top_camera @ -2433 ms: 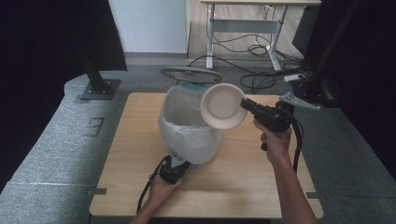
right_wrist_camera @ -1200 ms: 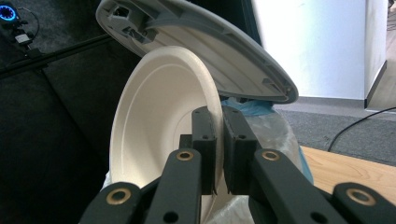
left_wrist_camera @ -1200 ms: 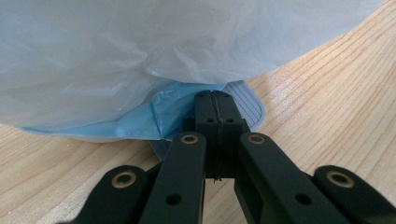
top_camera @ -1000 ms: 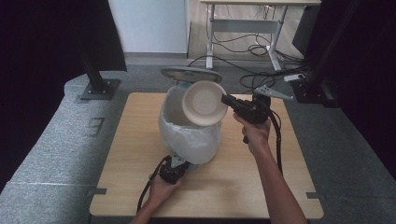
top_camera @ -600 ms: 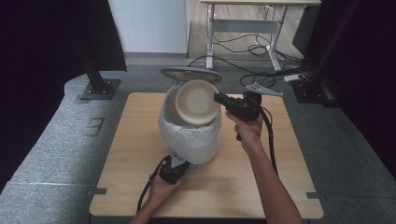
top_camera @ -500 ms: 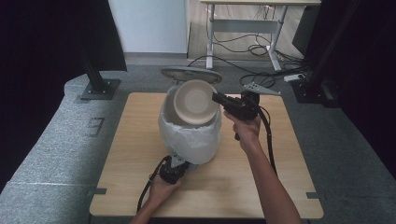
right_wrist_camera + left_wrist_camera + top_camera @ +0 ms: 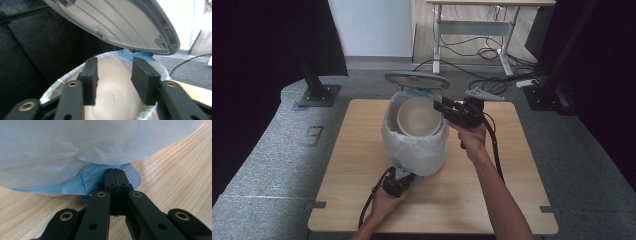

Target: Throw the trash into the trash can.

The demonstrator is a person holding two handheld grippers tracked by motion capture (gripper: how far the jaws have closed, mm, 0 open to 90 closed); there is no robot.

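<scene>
High view: right gripper (image 7: 439,105) is hanging over the bin (image 7: 414,145), jaws apart, bowl (image 7: 418,117) lying inside.
Pedal (image 7: 130,173): left gripper (image 7: 115,173), jaws closed, is pressing it, propping the lid (image 7: 117,22) up.

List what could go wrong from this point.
1. The left hand-held gripper, jaws shut, presses the pedal. If it slips, the raised lid may drop onto the right hand-held gripper.
2. The bowl lies tilted at the bin's mouth and might snag or drag the white liner.
</scene>
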